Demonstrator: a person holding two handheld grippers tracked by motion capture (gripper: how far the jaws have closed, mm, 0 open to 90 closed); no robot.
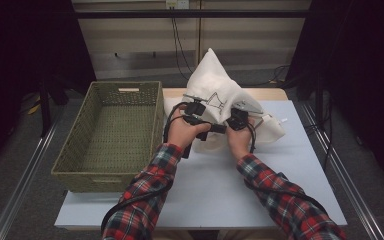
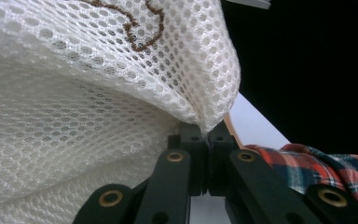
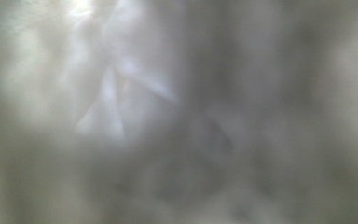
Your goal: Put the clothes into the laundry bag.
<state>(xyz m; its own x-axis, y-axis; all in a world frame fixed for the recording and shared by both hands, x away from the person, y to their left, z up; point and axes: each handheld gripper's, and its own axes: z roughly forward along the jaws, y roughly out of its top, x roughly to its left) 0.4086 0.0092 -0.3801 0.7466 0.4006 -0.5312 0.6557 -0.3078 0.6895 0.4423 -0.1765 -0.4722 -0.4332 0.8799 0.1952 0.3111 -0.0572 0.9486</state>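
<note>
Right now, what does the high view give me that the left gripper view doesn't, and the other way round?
High view: the woven basket standing left of the white mesh cloth, the cloth peaked up over the table, and both hands with the left gripper and right gripper at the cloth's near side.

Left gripper view: the jaws shut on a fold of the cloth's edge, the honeycomb weave, and brown stitching up close.

Both: the cloth, the plaid sleeve, a strip of table.

Basket (image 1: 111, 134) left; bare table (image 1: 215, 195) near edge.
</note>
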